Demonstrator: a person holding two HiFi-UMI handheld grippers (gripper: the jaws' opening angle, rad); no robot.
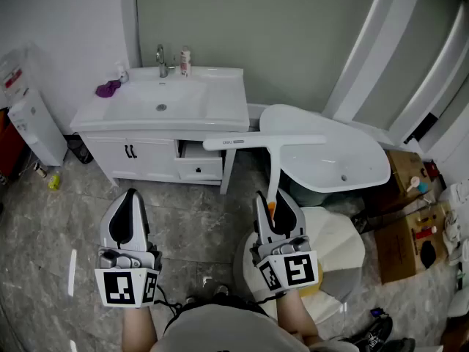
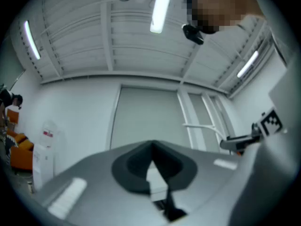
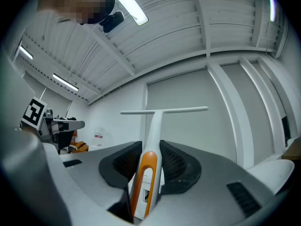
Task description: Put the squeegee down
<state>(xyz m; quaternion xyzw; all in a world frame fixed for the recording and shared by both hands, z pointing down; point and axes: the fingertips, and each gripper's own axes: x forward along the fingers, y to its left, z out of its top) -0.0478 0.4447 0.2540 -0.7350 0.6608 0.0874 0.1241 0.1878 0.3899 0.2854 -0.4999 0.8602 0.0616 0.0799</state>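
- Right gripper: the jaws are closed on the orange-trimmed handle of the squeegee. In the right gripper view the ribbed black pads press the handle from both sides.
- Squeegee position: it is held in the air in front of the person and rests on no surface. The white stem runs forward out of the right gripper. The long white blade sits crosswise at the far end, roughly level.
- Squeegee in the head view: the blade lies across the gap between the right end of the vanity and the left end of the bathtub. In the right gripper view the squeegee stands against the plain wall.
- Left gripper: the jaws are together with nothing between them. The left gripper view shows the two black tips of the left gripper meeting in a point. It is held beside the right gripper, well apart from it, over the grey marbled floor.
- Vanity top: a faucet stands behind the basin, with a small bottle just beside it. A purple cloth lies at the left rear corner.
- Vanity front: one small drawer stands partly open.
- Surroundings: a white water dispenser stands left of the vanity. Cardboard boxes sit on the floor at the right. A white rounded fixture lies below the right gripper.
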